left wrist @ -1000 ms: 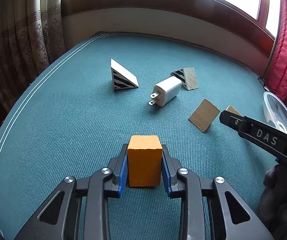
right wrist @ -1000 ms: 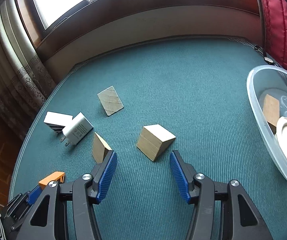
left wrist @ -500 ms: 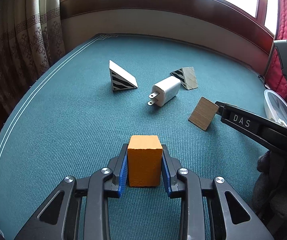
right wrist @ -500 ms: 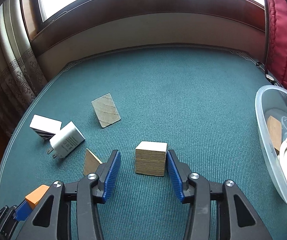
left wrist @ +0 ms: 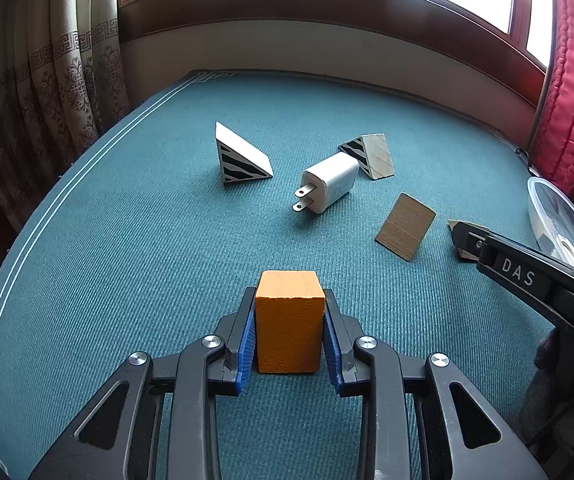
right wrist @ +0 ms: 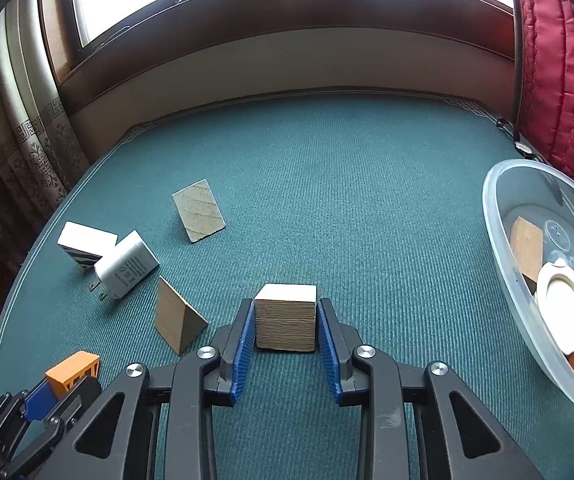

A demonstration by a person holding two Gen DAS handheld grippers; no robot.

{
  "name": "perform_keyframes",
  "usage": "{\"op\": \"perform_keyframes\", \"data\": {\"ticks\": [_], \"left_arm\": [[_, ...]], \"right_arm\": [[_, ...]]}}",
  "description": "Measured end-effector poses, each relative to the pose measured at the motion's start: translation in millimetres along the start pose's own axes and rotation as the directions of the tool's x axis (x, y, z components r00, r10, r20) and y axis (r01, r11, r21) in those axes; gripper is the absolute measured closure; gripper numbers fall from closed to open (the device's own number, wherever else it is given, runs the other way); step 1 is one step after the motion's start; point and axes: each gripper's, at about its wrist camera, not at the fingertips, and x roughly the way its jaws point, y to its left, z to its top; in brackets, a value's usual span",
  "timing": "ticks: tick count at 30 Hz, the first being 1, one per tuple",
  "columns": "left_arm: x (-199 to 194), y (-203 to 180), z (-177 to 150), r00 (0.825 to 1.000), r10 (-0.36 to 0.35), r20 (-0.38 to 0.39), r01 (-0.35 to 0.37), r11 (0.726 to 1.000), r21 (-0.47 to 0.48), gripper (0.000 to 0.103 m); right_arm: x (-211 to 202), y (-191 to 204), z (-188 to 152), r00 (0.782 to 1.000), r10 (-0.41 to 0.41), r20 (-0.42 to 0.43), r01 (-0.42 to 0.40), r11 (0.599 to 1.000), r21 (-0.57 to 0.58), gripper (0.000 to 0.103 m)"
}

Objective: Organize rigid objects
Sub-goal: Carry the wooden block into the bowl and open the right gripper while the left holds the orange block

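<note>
My left gripper (left wrist: 289,320) is shut on an orange block (left wrist: 289,324) and holds it above the teal table. It also shows in the right wrist view (right wrist: 73,370) at the lower left. My right gripper (right wrist: 286,324) is closed around a wooden block with a white top (right wrist: 286,318); both blue pads touch its sides, and it rests on the table. A clear plastic bowl (right wrist: 499,232) at the right holds a wooden piece, a white ring and an orange piece.
On the table lie a white charger plug (left wrist: 329,188), a striped wedge (left wrist: 239,160), a second striped wedge (left wrist: 369,152), and a plain wooden wedge (left wrist: 405,226). In the right wrist view a wooden wedge (right wrist: 177,320) stands left of my right gripper.
My right gripper moved forward over the white-topped wooden block and closed from wide open onto its sides. My left gripper kept hold of the orange block, almost still.
</note>
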Motion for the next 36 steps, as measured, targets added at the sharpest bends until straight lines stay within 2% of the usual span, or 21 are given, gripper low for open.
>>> {"op": "perform_keyframes", "data": {"ticks": [17,28,36], "left_arm": [[-1.0,-3.7,0.1,1.000,0.017,0.004,-0.017,1.000,0.011,0.072],[-2.2,-4.4,-0.9,0.999,0.038,0.004,-0.038,0.999,0.006,0.072],[-4.4,-8.4,-2.5,0.999,0.037,-0.001,-0.037,0.999,0.014,0.073]], "right_arm": [[-48.6,-27.9,-19.2,0.998,0.040,0.056,-0.044,0.997,0.071,0.071],[-77.3,-61.8,-27.4,0.995,-0.001,0.097,-0.011,0.992,0.128,0.071],[-101.1,-101.0,-30.5,0.987,-0.080,0.138,0.052,0.979,0.197,0.071]]}}
